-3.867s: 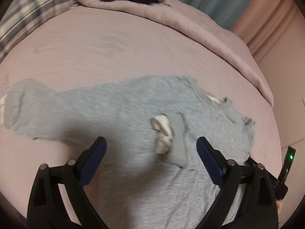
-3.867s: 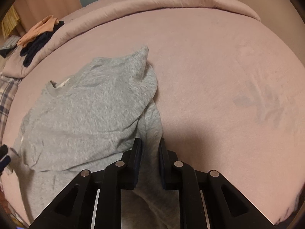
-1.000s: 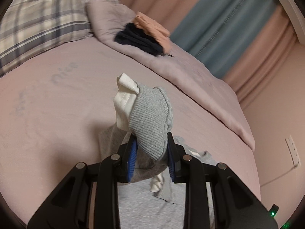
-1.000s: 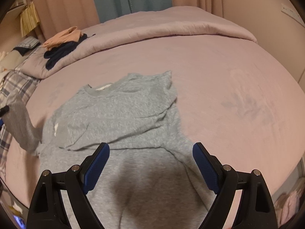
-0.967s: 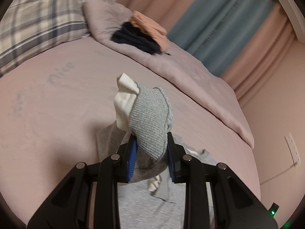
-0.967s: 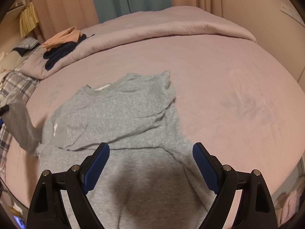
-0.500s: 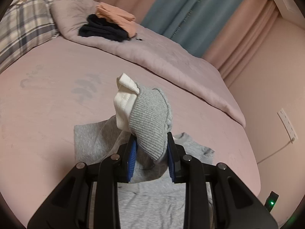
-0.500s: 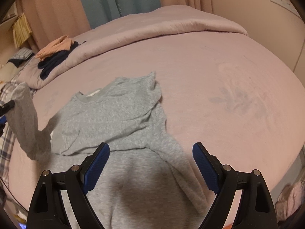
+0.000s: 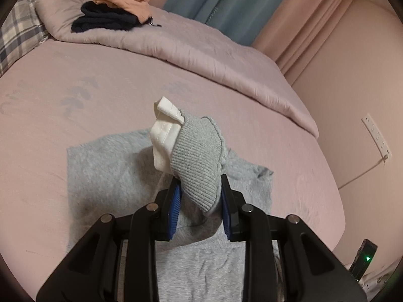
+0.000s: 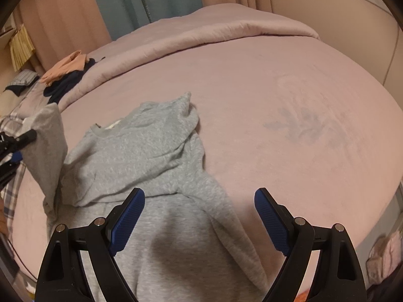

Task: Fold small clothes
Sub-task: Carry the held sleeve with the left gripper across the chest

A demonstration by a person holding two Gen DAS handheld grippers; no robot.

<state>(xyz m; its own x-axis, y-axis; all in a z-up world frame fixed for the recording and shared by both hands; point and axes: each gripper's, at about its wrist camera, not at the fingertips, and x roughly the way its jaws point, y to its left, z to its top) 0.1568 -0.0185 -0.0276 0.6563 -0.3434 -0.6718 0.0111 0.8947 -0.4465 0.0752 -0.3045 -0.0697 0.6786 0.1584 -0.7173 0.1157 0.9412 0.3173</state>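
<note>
Pink bed [image 10: 277, 80] (curtains behind) | left gripper [image 9: 200, 196] clamps sweater cuff [image 9: 199, 156] | right gripper [image 10: 199, 216] fingers apart

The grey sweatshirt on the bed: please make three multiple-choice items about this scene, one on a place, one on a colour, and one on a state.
1. Where does the folded peach and dark clothing lie?
A. on the rolled-back duvet
B. on the sweatshirt
C. on the floor

2. What colour is the curtain strip between the pink curtains?
A. yellow
B. teal blue
C. white

3. How does the right gripper stand?
A. shut on the collar
B. shut on a sleeve
C. open, holding nothing

Answers:
1 A: the folded clothing rests on the duvet, far from the grey sweatshirt.
2 B: the curtain strip is teal blue.
3 C: the right gripper has its jaws wide apart above the sweatshirt body, while the left gripper is shut on the sleeve cuff.
</note>
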